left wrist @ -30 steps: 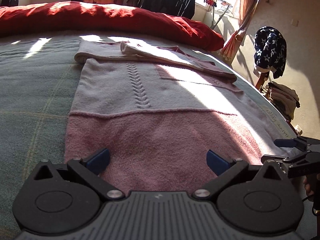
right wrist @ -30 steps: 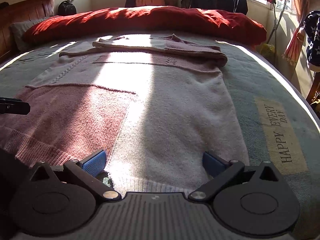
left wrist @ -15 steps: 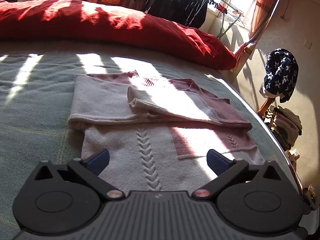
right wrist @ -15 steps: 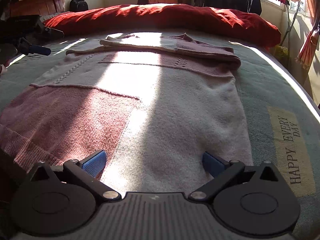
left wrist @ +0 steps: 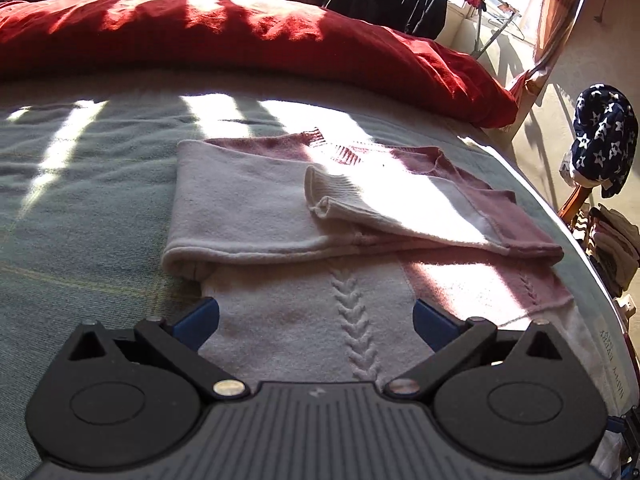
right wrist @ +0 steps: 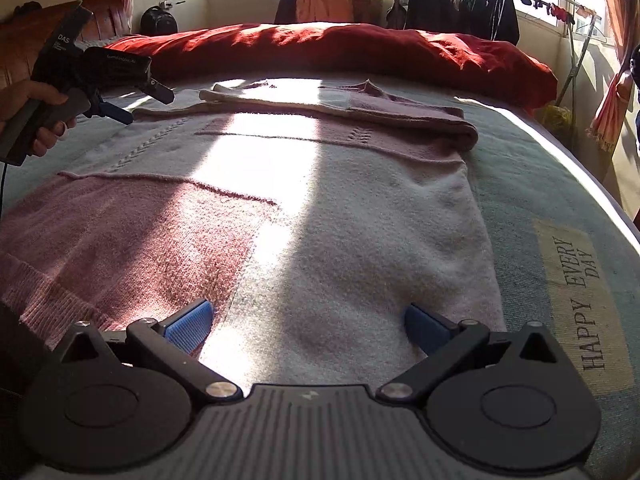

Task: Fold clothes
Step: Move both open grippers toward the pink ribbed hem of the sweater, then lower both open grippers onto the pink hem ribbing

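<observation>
Right wrist: left gripper [right wrist: 138,106] raised over sweater [right wrist: 320,220]

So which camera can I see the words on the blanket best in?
The right wrist view. There the HAPPY EVERY DAY label on the blanket is big, sharp and whole. The left wrist view catches only a thin, blurry sliver of it at the frame's right edge, unreadable.

sweater [right wrist: 320,216] lies flat on bed [right wrist: 540,200] before me, sleeves folded across its far end, duvet [right wrist: 360,48] behind, my left gripper [right wrist: 136,104] over its left edge.
</observation>
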`<action>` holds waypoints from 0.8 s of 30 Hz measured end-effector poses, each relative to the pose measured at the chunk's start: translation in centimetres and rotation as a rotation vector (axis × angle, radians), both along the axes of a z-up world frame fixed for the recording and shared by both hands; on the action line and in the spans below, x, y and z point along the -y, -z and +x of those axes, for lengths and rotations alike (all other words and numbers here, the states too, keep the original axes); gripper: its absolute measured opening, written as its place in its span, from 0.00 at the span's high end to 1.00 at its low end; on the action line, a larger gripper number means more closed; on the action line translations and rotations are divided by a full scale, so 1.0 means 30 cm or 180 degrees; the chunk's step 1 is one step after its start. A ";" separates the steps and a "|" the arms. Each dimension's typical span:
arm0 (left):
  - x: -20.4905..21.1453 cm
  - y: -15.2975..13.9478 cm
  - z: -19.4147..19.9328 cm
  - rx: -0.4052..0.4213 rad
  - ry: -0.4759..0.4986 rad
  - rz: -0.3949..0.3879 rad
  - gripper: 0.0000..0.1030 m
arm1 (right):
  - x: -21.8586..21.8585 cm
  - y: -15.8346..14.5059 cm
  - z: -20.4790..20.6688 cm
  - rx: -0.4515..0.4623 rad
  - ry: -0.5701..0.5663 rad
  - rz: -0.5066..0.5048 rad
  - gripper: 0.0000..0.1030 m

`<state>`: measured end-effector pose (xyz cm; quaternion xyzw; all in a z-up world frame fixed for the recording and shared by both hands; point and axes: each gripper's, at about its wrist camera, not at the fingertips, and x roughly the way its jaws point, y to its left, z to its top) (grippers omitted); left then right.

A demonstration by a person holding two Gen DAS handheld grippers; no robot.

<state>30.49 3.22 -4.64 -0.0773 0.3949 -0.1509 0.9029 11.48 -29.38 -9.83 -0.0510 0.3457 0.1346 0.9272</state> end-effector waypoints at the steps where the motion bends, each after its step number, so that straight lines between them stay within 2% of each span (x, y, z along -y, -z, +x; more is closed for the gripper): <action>1: 0.020 -0.016 -0.055 0.0049 0.0142 0.0038 0.01 | -0.002 -0.008 0.001 -0.0029 -0.0041 -0.0029 0.00; 3: 0.070 -0.024 -0.173 0.0123 0.0438 0.0165 0.01 | -0.003 -0.034 0.004 -0.0102 -0.0129 -0.0068 0.00; 6: 0.148 -0.015 -0.351 0.0214 0.0866 0.0374 0.01 | -0.008 -0.091 -0.013 -0.0020 -0.0281 0.0056 0.00; 9: 0.199 0.042 -0.479 0.0218 0.1077 0.0508 0.01 | -0.045 -0.120 -0.023 0.0037 -0.0374 -0.0017 0.00; 12: 0.220 0.102 -0.564 0.0200 0.1088 0.0622 0.01 | -0.065 -0.090 -0.013 -0.0135 -0.0381 0.0002 0.00; 14: 0.211 0.121 -0.601 0.0281 0.1036 0.0631 0.01 | -0.061 -0.053 -0.011 -0.0289 -0.0345 0.0059 0.00; 17: 0.199 0.125 -0.620 0.0302 0.1017 0.0663 0.01 | -0.053 -0.019 -0.040 -0.0189 -0.0361 0.0041 0.00; 20: 0.206 0.102 -0.623 0.0236 0.0951 0.0745 0.01 | -0.050 -0.026 -0.046 -0.0178 -0.0373 0.0016 0.00; 24: 0.263 0.079 -0.679 0.0472 0.1229 0.1018 0.01 | -0.024 -0.071 -0.053 -0.0180 -0.0372 0.0046 0.00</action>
